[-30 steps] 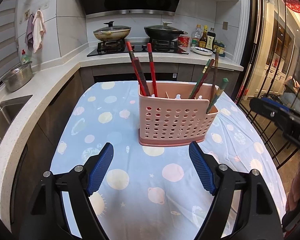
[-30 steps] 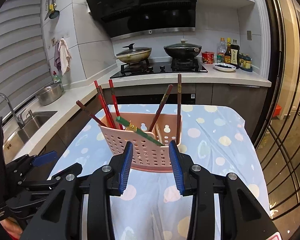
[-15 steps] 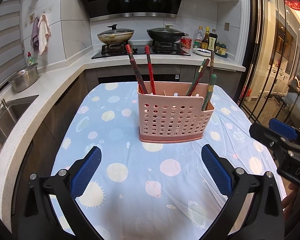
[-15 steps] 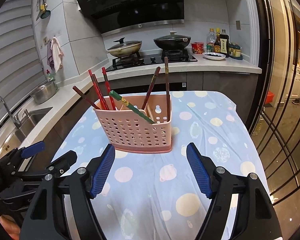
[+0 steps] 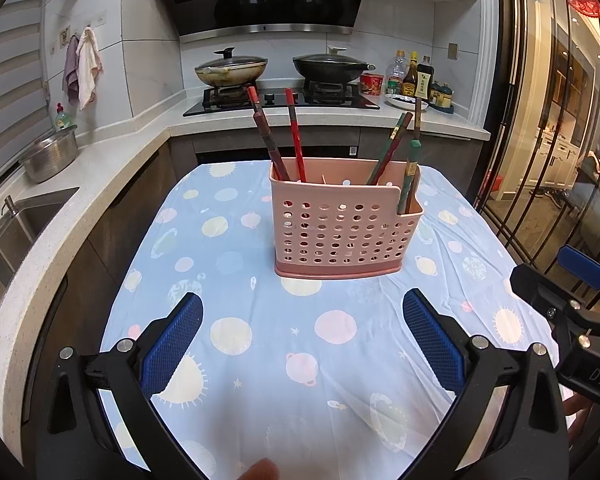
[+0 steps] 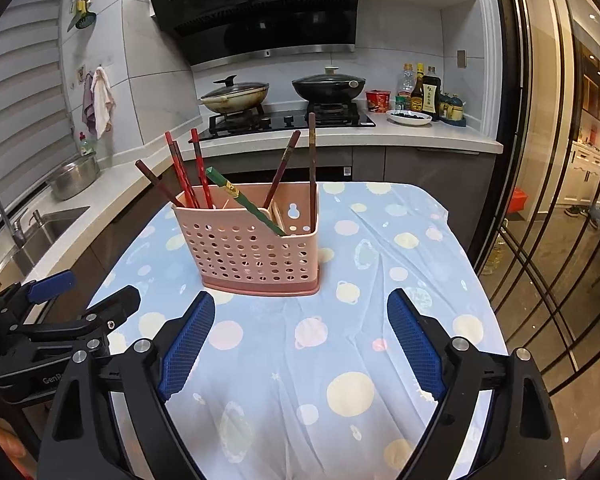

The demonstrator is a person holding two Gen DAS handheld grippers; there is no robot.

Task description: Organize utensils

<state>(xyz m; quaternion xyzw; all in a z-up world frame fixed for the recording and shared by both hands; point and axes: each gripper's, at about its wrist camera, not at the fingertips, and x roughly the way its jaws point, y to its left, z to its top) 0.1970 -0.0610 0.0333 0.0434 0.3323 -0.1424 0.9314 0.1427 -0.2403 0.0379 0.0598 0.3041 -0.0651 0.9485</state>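
The left gripper [image 5: 302, 336] is spread wide and empty; the right gripper [image 6: 300, 338] is opening, empty, both short of the holder [image 5: 342, 224] of chopsticks [image 6: 198, 168].

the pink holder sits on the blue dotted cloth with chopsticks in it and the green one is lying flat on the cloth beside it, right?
Not quite: the green chopstick is not on the cloth. The right wrist view shows it leaning inside the pink holder. The rest is right.
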